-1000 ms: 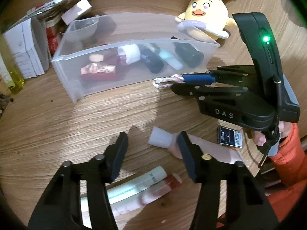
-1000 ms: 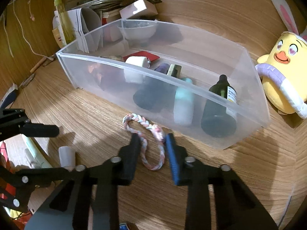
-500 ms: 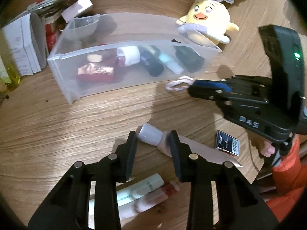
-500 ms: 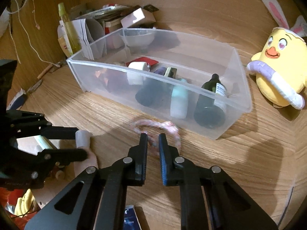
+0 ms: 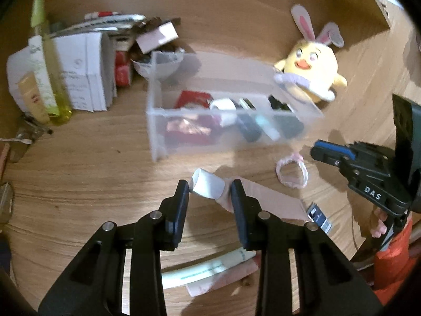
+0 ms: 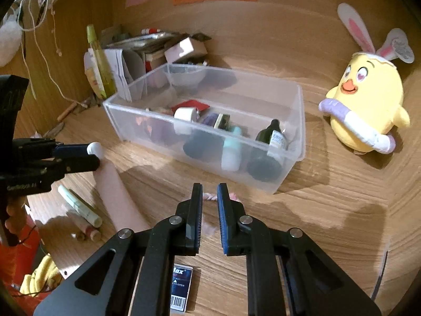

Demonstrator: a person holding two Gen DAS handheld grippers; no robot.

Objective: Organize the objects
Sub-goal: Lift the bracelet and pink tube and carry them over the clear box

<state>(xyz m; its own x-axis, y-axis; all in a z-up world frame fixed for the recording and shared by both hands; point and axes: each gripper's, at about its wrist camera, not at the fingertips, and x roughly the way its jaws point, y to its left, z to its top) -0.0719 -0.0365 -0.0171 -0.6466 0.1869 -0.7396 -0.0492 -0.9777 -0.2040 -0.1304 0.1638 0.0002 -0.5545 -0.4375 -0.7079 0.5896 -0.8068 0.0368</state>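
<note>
Left hand-held gripper (image 5: 210,188) is clamped on the pink tube (image 5: 265,200) just behind its white cap (image 5: 208,184), tube lifted off the desk (image 5: 79,173). Right hand-held gripper (image 6: 209,193) has its fingers nearly together with nothing visibly between them; braided loop (image 5: 292,171) lies on the desk under it. Looks like mid-carry to the clear bin (image 6: 300,121). Next move: clear the near wall, drop into the open right rear. Bin's left side is crowded.

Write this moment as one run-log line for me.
left gripper: shut on pink tube | right gripper: narrowly open, empty, near braided loop | braided loop: on table, outside clear bin
</note>
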